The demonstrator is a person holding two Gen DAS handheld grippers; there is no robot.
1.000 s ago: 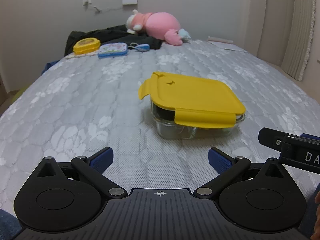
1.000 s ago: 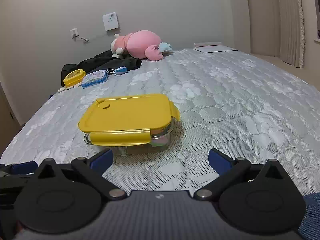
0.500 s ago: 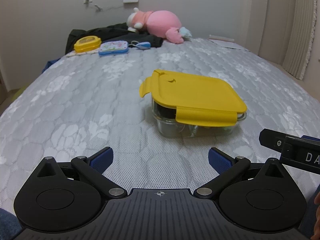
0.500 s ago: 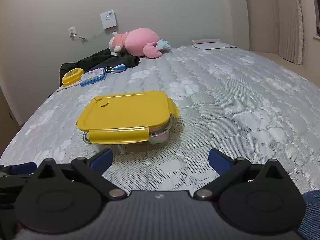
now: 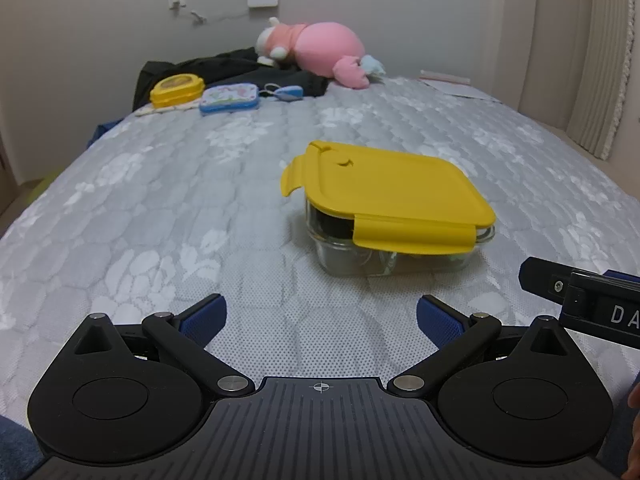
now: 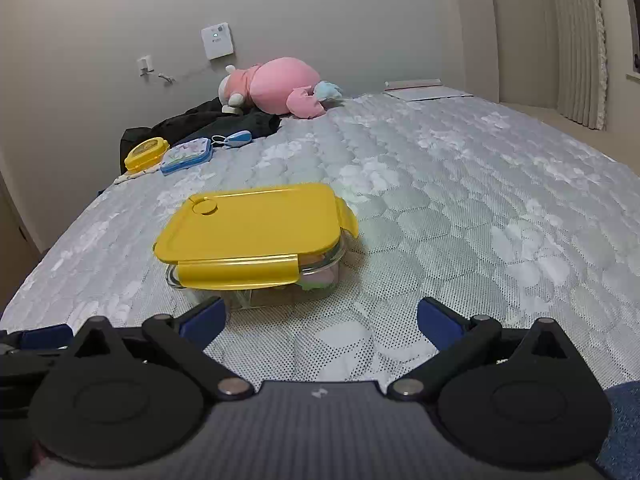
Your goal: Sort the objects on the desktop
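Observation:
A glass box with a yellow lid (image 5: 394, 196) (image 6: 252, 232) sits on the grey quilted mattress (image 5: 168, 200); dark and pale items show dimly through its wall. The lid lies on top with its side flaps sticking out. My left gripper (image 5: 320, 316) stands open, low over the mattress, short of the box and to its left. My right gripper (image 6: 318, 316) is open too, just in front of the box, its left fingertip (image 6: 202, 316) close to the glass wall. Neither holds anything. The right gripper's body shows at the left wrist view's right edge (image 5: 584, 300).
At the bed's far end lie a pink plush toy (image 5: 316, 50) (image 6: 280, 88), black clothing (image 5: 224, 70), a small yellow case (image 5: 176, 88), a blue-rimmed tin (image 5: 230, 98) and a small blue object (image 5: 286, 92). A wall (image 5: 100, 20) stands behind; curtains (image 5: 608, 52) hang on the right.
Both grippers have drifted slightly back and up from the box; the view tilts a little. The box has not moved, and both grippers stay open.

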